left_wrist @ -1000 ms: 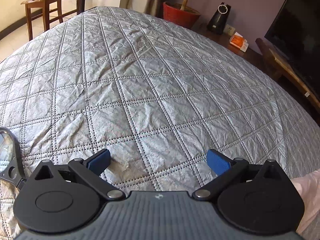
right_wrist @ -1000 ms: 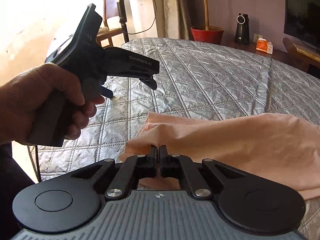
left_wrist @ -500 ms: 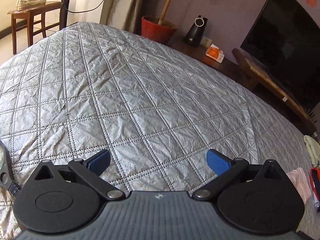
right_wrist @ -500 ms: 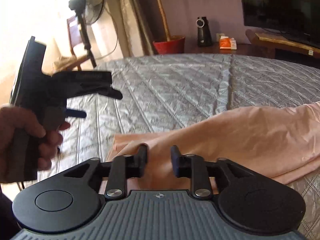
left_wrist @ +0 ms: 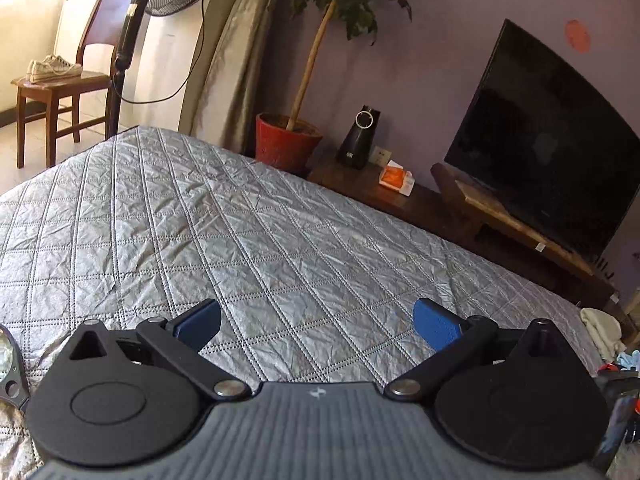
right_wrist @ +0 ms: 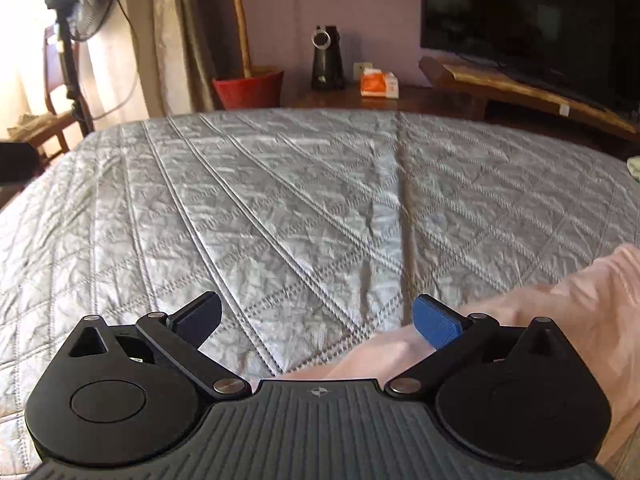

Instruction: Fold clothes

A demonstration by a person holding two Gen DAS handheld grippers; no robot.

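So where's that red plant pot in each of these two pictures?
Left wrist view: the red plant pot is upper middle, past the bed's far edge, left of the black speaker.
Right wrist view: the pot is upper left of centre.
Shared landmark: the orange packet beside the speaker.

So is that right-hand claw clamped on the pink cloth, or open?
Open. The right claw has its fingers spread wide with bare quilt between them; the pink cloth lies beside and under its right finger, ungripped.

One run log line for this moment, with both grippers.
left gripper: open, empty | right gripper: open, empty | pink garment: on bed, at right fingers
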